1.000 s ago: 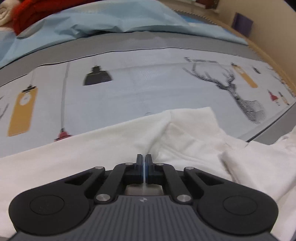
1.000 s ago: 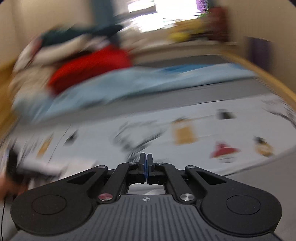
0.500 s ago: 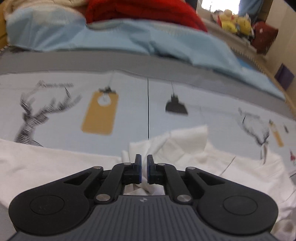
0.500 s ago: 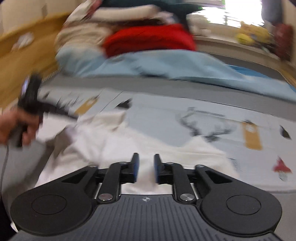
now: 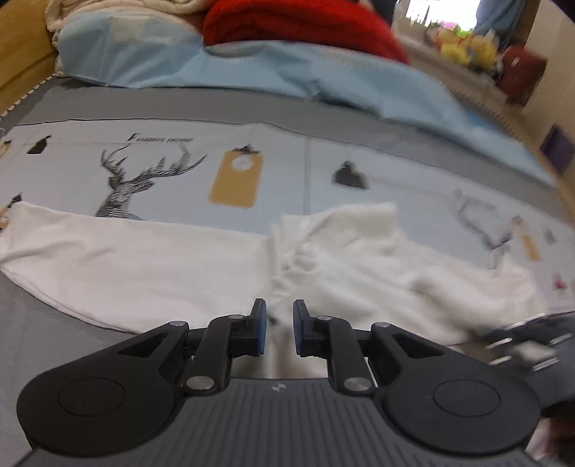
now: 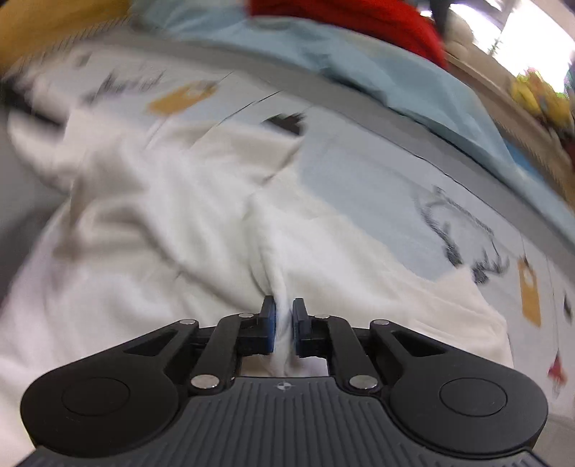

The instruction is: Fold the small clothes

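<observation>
My right gripper [image 6: 284,325] pinching white garment [image 6: 179,222], left gripper [image 5: 276,328] opening, seemingly empty, on bedsheet [image 5: 280,169], red blanket [image 5: 298,25] beyond.

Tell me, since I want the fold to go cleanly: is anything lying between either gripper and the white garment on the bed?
Nothing visible does. The right gripper already has a ridge of the white cotton garment between its jaws, which are closing. The left gripper, jaws opening, hangs directly over the same cloth on the printed bedsheet.

A bright window [image 5: 442,12] glares, seemingly above a blurred shelf [image 5: 478,82].
</observation>
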